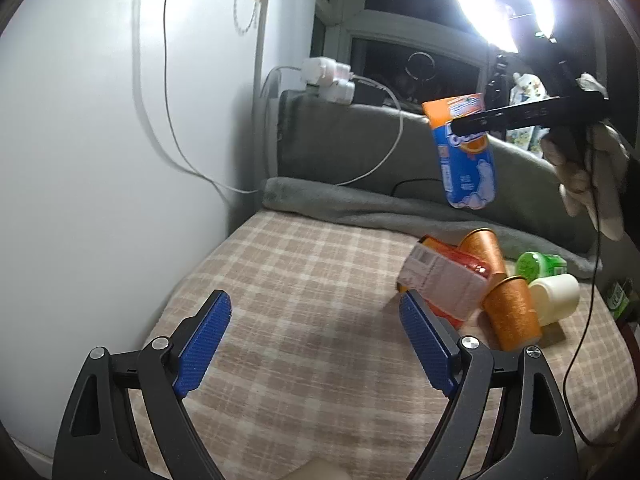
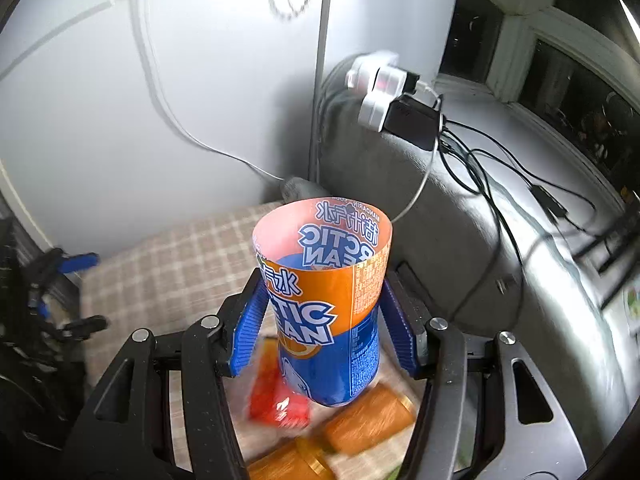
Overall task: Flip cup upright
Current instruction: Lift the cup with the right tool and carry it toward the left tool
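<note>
The cup (image 2: 328, 312) is an orange and blue plastic cup cut from an Arctic Ocean bottle. My right gripper (image 2: 324, 316) is shut on it and holds it in the air, mouth up, nearly upright. In the left wrist view the cup (image 1: 466, 156) hangs high above the checked bed (image 1: 304, 280), held by the right gripper (image 1: 472, 124) from the right. My left gripper (image 1: 316, 344) is open and empty, low over the bed.
Two orange glitter cups (image 1: 512, 312) lie on their sides beside a snack packet (image 1: 444, 280), a cream cup (image 1: 556, 296) and a green tub (image 1: 536, 266). Grey blanket (image 1: 360, 196), chargers and cables sit behind; wall at left. A ring light (image 1: 504, 4) glares.
</note>
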The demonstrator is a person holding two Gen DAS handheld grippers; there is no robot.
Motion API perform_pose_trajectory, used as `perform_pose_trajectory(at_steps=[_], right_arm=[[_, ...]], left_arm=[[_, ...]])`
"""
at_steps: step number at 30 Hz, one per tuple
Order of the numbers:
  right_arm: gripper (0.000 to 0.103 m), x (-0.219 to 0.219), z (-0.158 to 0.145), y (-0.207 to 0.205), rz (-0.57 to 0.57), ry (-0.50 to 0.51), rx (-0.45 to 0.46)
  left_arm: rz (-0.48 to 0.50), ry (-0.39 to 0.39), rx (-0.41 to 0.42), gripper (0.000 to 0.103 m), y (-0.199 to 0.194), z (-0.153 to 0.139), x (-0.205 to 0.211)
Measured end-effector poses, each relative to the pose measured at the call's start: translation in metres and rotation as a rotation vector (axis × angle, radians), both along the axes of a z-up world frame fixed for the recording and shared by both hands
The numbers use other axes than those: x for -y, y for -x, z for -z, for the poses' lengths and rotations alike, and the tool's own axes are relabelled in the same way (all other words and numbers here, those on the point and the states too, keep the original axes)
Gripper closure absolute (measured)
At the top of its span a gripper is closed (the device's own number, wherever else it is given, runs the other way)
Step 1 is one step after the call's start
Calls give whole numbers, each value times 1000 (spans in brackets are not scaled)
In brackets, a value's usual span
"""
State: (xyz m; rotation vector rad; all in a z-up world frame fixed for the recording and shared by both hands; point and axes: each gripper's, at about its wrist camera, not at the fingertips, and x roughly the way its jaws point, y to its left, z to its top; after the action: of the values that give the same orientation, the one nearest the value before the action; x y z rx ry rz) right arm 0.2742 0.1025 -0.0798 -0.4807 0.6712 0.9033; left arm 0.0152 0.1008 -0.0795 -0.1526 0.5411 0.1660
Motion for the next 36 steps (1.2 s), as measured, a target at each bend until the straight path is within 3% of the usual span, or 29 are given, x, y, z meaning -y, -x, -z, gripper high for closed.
perform_pose_trajectory(at_steps=[4,10,11,12,19,26,32,36], right_arm=[[44,38,-13,36,27,-49,-12],[44,82,4,70,101,-134,-85],[44,109,-21,68,120,-151,-105],[44,124,-21,70,140,-168,-130],[44,181,23,78,302,-278,-374],[44,223,72,83,386,-407,-613],[44,245,105,99,389,-465,-752],[44,238,112,101,379,-429,-779]], left_arm=[[28,4,18,17,7,-5,8],[92,26,32,18,17,-11,20],[104,32,31,18,18,-11,23],[119,41,29,18,19,-11,25],[216,97,-11,18,21,-7,45],[289,117,-53,18,20,-3,67],[351,141,-89,18,17,-1,81],[391,158,-117,18,15,2,90]])
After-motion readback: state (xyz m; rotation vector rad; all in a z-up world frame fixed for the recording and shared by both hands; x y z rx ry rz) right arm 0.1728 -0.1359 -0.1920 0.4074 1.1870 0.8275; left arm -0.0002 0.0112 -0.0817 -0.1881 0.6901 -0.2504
